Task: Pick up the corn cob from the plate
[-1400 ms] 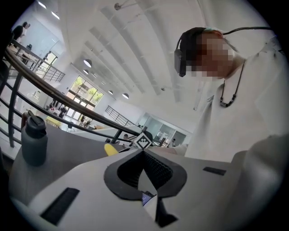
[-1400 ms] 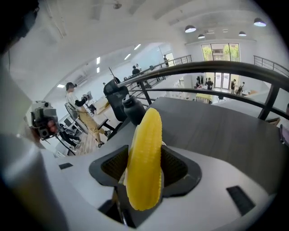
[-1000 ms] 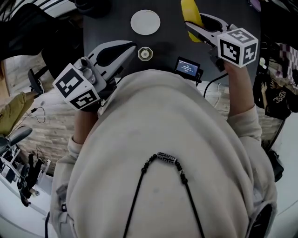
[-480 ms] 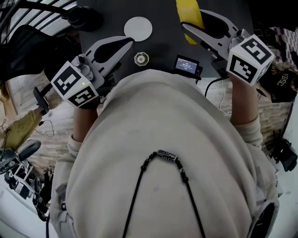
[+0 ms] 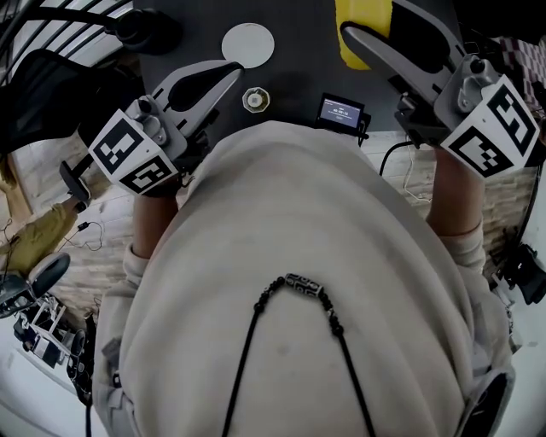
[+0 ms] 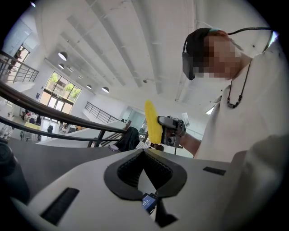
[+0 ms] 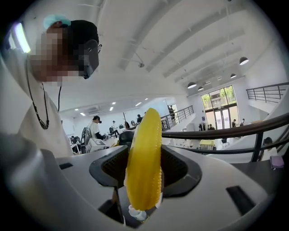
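The yellow corn cob [image 7: 144,167] stands upright between the jaws of my right gripper [image 7: 143,151], which is shut on it. In the head view the corn cob [image 5: 357,24] shows at the top edge, held in the right gripper [image 5: 348,36] above the dark table [image 5: 299,60]. The white plate [image 5: 248,44] lies bare at the table's far middle. My left gripper [image 5: 232,77] hovers near the table's front left, shut with nothing in it. From the left gripper [image 6: 144,151] view, the corn cob [image 6: 152,121] shows raised in the air.
A small round jar [image 5: 253,100] sits near the front edge of the table. A little black device with a lit screen [image 5: 339,111] stands to its right, with a cable trailing off. A dark round object [image 5: 145,30] is at the table's far left.
The right gripper has lifted toward the camera and to the right with the corn cob in it. The left gripper has shifted slightly left and stays shut.
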`<state>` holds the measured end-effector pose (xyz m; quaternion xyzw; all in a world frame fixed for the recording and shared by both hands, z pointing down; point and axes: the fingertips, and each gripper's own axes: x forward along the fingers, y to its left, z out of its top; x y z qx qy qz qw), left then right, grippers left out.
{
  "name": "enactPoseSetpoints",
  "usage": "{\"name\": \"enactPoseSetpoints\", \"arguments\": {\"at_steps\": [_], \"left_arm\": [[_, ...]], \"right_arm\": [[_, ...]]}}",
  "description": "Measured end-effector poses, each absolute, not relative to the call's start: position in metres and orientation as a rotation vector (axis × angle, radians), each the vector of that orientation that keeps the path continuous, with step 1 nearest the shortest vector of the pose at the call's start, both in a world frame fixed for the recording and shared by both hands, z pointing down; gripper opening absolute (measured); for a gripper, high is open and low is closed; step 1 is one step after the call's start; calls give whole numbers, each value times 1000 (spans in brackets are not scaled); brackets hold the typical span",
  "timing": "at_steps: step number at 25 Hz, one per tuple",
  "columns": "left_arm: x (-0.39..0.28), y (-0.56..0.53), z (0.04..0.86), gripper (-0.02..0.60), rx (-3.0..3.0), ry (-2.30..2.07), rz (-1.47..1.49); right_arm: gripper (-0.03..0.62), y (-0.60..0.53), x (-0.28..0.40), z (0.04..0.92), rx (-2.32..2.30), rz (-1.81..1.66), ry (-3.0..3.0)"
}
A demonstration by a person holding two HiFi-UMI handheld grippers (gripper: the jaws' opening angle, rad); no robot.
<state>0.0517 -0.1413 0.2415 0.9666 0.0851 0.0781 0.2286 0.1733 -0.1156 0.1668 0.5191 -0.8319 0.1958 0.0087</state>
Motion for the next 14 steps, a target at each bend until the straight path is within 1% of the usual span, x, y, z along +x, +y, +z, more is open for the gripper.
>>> {"name": "enactPoseSetpoints", "arguments": {"at_steps": [14], "left_arm": [[49, -137, 242, 0, 2656, 213, 204]], "right_arm": [[235, -115, 174, 168, 1610, 588, -2589]]}}
